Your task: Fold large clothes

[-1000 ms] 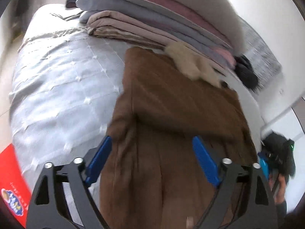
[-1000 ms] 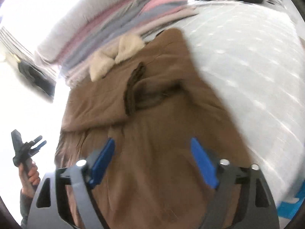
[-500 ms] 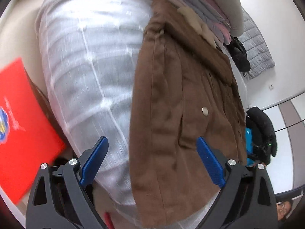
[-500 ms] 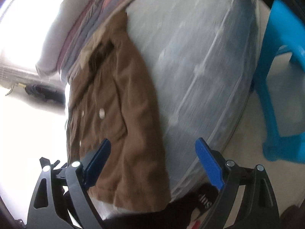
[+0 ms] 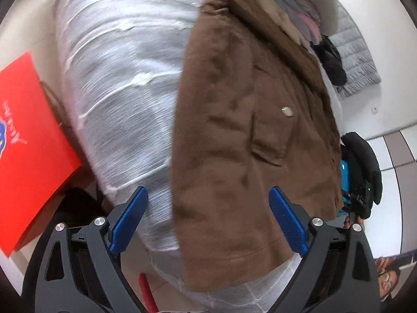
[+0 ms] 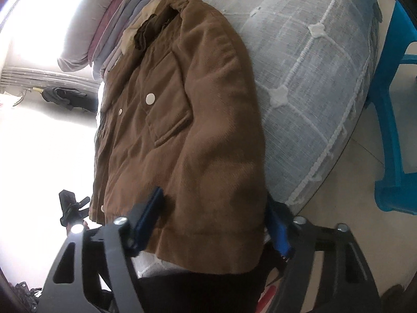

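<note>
bed (image 6: 312, 78); brown jacket (image 6: 182, 130) hem between right hand-held gripper (image 6: 213, 221)

Bed (image 6: 325, 83) under a pale grey quilted cover with white tufts. Lying flat on it, a brown jacket (image 6: 198, 120), hem at the bed's near edge. Beyond the jacket's collar, stacked folded blankets (image 6: 109, 18).

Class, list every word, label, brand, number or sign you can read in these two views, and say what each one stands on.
Nothing here can be read for certain.
Red bag beside the bed: white handwriting-style script, upside down and too blurred to read.
Same red bag, left edge: part of a blue and white logo, cut off by the frame, unreadable.
Brown jacket: plain pale snap buttons, no label or lettering visible.
Blue stool: no text visible.
</note>
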Motion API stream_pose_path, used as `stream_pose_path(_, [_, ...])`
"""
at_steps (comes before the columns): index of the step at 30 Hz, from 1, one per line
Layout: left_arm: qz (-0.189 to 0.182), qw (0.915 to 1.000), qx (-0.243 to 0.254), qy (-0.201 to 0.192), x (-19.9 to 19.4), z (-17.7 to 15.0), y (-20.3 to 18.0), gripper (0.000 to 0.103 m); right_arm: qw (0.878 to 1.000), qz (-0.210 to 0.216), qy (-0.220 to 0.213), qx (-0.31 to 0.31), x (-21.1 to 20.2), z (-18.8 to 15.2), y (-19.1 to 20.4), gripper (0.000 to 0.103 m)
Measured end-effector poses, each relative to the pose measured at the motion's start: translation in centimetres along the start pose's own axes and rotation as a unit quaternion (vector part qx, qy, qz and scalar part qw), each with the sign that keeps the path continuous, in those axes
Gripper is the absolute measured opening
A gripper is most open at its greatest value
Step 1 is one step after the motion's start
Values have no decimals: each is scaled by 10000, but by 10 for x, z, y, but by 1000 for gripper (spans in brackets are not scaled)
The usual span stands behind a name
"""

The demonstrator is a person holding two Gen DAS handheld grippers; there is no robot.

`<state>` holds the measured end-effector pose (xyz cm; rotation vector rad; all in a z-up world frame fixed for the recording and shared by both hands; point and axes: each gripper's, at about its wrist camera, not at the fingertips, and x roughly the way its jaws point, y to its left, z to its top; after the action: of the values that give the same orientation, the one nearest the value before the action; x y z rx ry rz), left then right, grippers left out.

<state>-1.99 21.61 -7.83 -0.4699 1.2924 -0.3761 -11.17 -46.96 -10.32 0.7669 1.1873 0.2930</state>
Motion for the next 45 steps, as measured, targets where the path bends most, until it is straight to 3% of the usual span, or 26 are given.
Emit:
stream_pose_path(4, [-329,9985,-232,358,15,-12,1,90,10000,26,19,12,-4,-5,-7,50])
stream_pose_path(6, [-278,9987,-60,423,20,-20,-11,90,9998,197,12,90,-9,-8,-11,26])
stream_pose_path(7, [-267,9987,65,422,20,-23,-20,85,9994,330,-4,67,-12,-10,-10,22])
stream_pose_path(8, [-118,9989,214,411,19,-27,-29,78,9994,341,-44,8,-14,-11,-7,20])
stream_pose_path(10, [52,9987,335,392,15,-28,-38,45,9993,345,-88,-84,-17,-14,-1,19])
stream_pose_path(11, [-112,9989,300,331,11,-28,-38,28,9991,401,-88,-118,-16,-14,1,18])
stream_pose_path(13, [-525,9982,128,254,3,-25,-36,16,9988,473,-65,-91,-13,-14,1,18])
stream_pose_path(16, [-575,9977,284,233,7,-26,-44,15,9977,659,-32,138,-9,-13,-13,27])
stream_pose_path(17, [-579,9976,257,278,11,-25,-44,15,9969,742,-32,239,-8,-14,-20,35])
stream_pose_path(20, [-807,9954,-137,487,28,-24,-34,21,9942,1028,-107,296,-4,-14,-22,52])
stream_pose_path(21, [-953,9936,-350,499,31,-23,-29,27,9932,1102,-144,341,-4,-15,-23,53])
stream_pose_path(22, [-1154,9903,-580,514,36,-23,-25,36,9939,1056,-148,292,-3,-15,-21,53])
stream_pose_path(23, [-1319,9873,-729,510,36,-23,-21,39,9950,959,-158,238,-3,-15,-20,41])
stream_pose_path(24, [-1267,9884,-679,490,36,-24,-25,40,9965,795,-173,210,-3,-15,-19,22])
stream_pose_path(26, [-910,9948,-256,365,33,-24,-37,16,9963,789,-255,233,-5,-17,-18,17])
stream_pose_path(28, [-939,9951,-215,232,27,-26,-44,13,9961,755,-392,224,-9,-22,-13,15])
stream_pose_path(38, [-1298,9901,229,-493,-46,-27,-94,10,9781,1636,-1281,134,-68,-50,29,13])
stream_pose_path(45, [-1619,9847,412,-493,-89,-67,-85,10,9719,1828,-1483,-77,-127,-99,37,12])
